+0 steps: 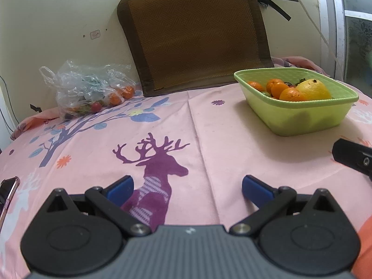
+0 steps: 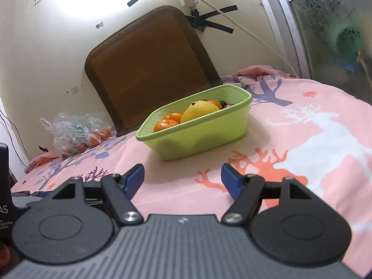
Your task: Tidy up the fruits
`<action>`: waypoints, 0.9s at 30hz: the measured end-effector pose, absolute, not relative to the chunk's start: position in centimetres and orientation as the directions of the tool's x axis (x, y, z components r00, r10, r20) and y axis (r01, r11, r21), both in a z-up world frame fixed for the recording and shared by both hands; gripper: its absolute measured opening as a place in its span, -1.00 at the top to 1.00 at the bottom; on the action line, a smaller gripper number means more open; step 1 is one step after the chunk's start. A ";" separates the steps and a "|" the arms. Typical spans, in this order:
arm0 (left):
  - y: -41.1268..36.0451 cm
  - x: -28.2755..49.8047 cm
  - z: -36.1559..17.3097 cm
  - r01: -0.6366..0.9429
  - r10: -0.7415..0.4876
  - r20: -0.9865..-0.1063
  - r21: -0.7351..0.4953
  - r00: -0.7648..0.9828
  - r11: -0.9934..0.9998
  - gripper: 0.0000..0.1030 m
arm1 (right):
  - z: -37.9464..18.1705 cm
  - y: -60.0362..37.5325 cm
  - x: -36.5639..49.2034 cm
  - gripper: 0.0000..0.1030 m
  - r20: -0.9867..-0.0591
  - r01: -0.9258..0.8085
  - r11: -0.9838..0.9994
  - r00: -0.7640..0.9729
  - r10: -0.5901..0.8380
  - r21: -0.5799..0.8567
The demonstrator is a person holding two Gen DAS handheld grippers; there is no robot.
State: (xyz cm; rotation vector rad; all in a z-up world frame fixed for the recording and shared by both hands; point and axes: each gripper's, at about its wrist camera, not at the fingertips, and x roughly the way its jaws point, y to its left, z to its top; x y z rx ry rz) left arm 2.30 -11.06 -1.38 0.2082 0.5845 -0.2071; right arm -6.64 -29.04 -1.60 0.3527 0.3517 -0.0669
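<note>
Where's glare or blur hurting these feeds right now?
Right wrist view: bright glare on the wall washes out the upper left; green basket stays sharp. Left wrist view: even light, no glare; plastic bag slightly soft; fisheye bends the edges.

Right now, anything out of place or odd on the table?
Yes: a crumpled plastic bag against the wall still holds oranges and small red fruit, apart from the green basket with the rest. Nothing spilled; left gripper and right gripper open, empty.

You have one green basket (image 1: 300,118) far right, holding one yellow lemon (image 1: 313,90) and at least four oranges (image 1: 291,94). One plastic bag (image 1: 86,88) sits far left; its fruit cannot be counted. Two claws, left (image 1: 187,190) and right (image 2: 182,177).
</note>
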 end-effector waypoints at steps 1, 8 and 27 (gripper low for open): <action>-11.1 2.3 -1.4 0.250 -0.133 -0.565 0.134 0.814 0.959 -1.00 | -1.6 -29.0 -6.6 -0.45 -0.348 0.125 0.937 0.937 -0.004 0.326; -11.0 2.3 -1.4 0.249 -0.133 -0.565 0.133 0.814 0.959 -1.00 | -1.6 -29.0 -6.7 -0.45 -0.345 0.124 0.937 0.939 -0.004 0.327; -10.9 2.3 -1.3 0.229 -0.118 -0.559 0.132 0.821 0.964 -1.00 | -1.5 -29.1 -7.0 -0.45 -0.331 0.116 0.937 0.944 0.000 0.330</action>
